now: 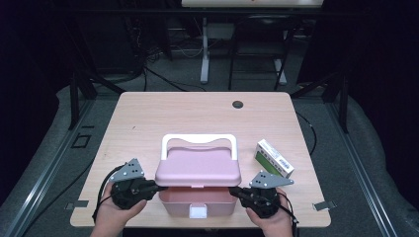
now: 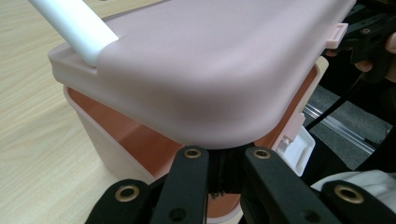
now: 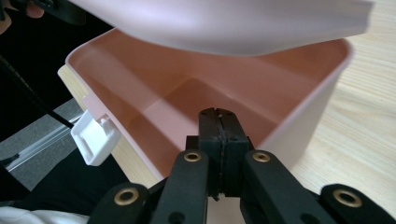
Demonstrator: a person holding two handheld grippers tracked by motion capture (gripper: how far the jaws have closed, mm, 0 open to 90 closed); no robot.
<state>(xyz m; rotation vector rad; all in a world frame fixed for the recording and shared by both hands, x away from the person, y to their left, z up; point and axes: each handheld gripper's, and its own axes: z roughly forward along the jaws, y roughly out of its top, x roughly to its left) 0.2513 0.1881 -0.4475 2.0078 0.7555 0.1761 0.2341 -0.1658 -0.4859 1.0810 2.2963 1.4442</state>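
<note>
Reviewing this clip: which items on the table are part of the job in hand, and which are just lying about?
In use:
pink box, standing open
pink lid with white handle
left gripper, shut under the lid's corner
right gripper, shut at the box's rim

Lying about:
green-and-white carton

Each hand carries a black gripper. The left gripper (image 1: pixel 157 188) and the right gripper (image 1: pixel 233 191) have chunky, dark, rounded bodies, each topped by a grey three-cornered plate dotted with small dark screw holes. A thin black cable loops from each body back past the wrist. In the gripper views the jaws are matt black bars with rounded ends, joined by brass-coloured ringed pivots, with ribbed black pads at the tips. A bit of white cloth shows low in those views.
</note>
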